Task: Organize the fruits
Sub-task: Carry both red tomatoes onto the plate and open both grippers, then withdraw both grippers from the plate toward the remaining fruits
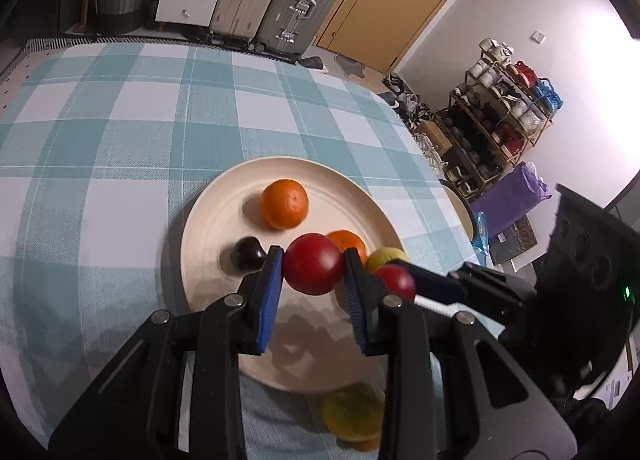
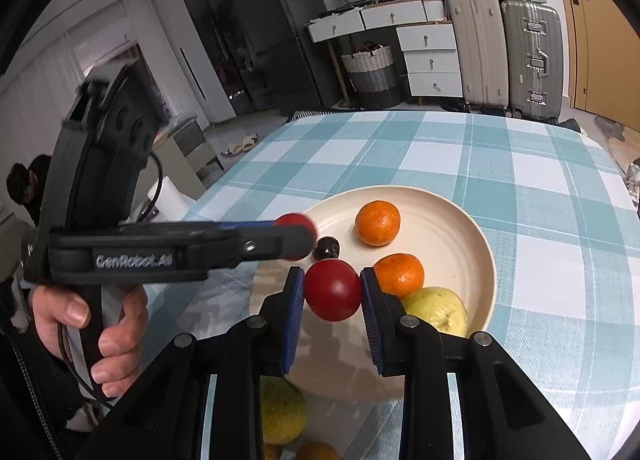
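A cream plate (image 1: 224,215) (image 2: 452,215) lies on the checked tablecloth. On it are an orange (image 1: 285,203) (image 2: 377,223), a second orange (image 1: 349,242) (image 2: 400,274), a dark plum (image 1: 247,254) (image 2: 326,248) and a yellow-green fruit (image 1: 382,256) (image 2: 438,310). My left gripper (image 1: 314,274) is shut on a red tomato (image 1: 314,268) above the plate; it also shows in the right wrist view (image 2: 294,236). My right gripper (image 2: 333,292) is shut on another red tomato (image 2: 333,291), which also shows in the left wrist view (image 1: 396,280).
Yellow-green and orange fruits (image 1: 354,414) (image 2: 282,410) lie on the cloth near the plate's front edge. The table edge drops off at the right (image 1: 440,171). Suitcases (image 2: 504,55), drawers and a basket stand beyond the table.
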The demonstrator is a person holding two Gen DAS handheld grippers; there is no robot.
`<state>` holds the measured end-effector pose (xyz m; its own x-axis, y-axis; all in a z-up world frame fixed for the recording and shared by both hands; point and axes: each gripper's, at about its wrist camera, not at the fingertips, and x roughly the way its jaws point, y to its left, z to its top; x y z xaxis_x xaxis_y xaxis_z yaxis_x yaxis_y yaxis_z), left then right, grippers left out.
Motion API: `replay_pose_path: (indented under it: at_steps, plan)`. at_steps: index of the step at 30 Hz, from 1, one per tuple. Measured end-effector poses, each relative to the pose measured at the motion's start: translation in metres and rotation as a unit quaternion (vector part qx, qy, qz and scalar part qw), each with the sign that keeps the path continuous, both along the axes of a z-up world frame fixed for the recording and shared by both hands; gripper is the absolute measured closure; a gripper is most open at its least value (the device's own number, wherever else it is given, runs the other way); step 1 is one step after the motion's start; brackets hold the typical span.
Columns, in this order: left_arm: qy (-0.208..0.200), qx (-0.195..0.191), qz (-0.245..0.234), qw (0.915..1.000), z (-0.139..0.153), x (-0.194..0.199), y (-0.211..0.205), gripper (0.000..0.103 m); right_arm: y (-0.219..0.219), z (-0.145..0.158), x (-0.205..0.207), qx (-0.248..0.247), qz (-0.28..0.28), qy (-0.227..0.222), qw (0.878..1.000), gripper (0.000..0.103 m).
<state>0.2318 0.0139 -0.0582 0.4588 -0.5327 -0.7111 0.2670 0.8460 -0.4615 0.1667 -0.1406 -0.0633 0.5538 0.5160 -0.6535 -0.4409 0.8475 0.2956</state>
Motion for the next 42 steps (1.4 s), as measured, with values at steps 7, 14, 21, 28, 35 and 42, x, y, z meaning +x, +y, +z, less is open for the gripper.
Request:
replay_pose_path:
  at_steps: [7, 14, 21, 28, 35, 42]
  plan:
    - [0.02, -0.004, -0.006, 0.9998, -0.017, 0.023, -0.007, 0.076, 0.014, -0.011, 0.012, -0.04, 0.002, -0.002, 0.999, 0.075]
    - [0.029, -0.006, -0.009, 0.9995, -0.025, 0.033, -0.011, 0.076, 0.02, -0.016, 0.022, -0.052, 0.0, -0.001, 0.999, 0.07]
    - [0.022, -0.024, -0.005, 0.9995, -0.017, 0.027, -0.006, 0.062, 0.004, -0.003, 0.012, -0.014, -0.016, -0.029, 0.999, 0.026]
    - [0.006, -0.02, -0.002, 0.9998, 0.0, 0.01, 0.0, 0.062, -0.017, 0.012, -0.011, -0.017, -0.051, -0.057, 0.997, 0.026]
    - [-0.028, 0.001, 0.013, 0.9995, 0.022, -0.015, 0.004, 0.062, -0.034, 0.022, -0.03, -0.011, -0.077, -0.067, 0.995, 0.026]
    - [-0.069, 0.048, 0.031, 0.996, 0.044, -0.052, 0.001, 0.062, -0.044, 0.04, -0.058, -0.001, -0.093, -0.094, 0.991, 0.016]
